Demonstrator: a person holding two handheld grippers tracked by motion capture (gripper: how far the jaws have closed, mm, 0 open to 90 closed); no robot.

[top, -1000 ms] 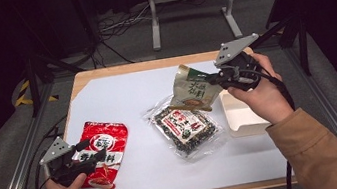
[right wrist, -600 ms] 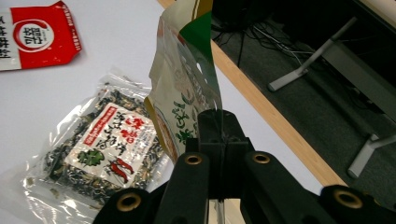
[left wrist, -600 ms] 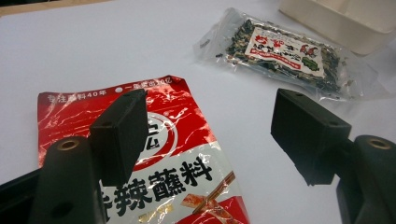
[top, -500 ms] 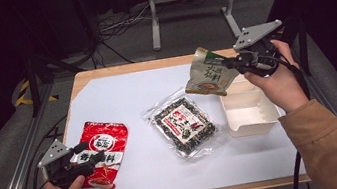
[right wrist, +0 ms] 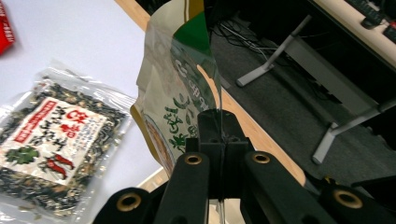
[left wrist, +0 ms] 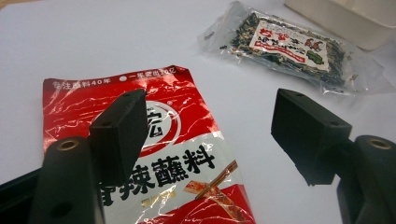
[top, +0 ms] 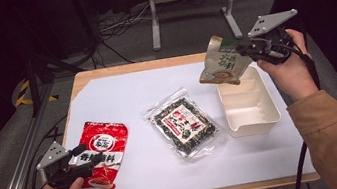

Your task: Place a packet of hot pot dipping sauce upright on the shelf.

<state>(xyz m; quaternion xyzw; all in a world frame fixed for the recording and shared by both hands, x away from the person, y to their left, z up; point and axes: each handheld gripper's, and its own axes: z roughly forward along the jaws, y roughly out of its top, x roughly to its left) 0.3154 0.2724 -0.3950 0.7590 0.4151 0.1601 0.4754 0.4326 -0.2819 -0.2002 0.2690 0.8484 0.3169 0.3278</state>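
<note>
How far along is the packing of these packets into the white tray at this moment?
Done: nothing yet; the white tray holds no packet. In hand: the right gripper is shut on the edge of the green-and-cream packet, held in the air over the tray's far end. Left: the clear seaweed packet lies flat on the table, and the red packet lies under the open left gripper, not gripped.

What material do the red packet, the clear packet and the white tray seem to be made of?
Red packet: glossy plastic or foil film, judging by its creases and bright glints. Clear packet: thin transparent plastic, since the dark contents show through. White tray: probably matte moulded plastic or pulp; its smooth walls reflect nothing.
</note>
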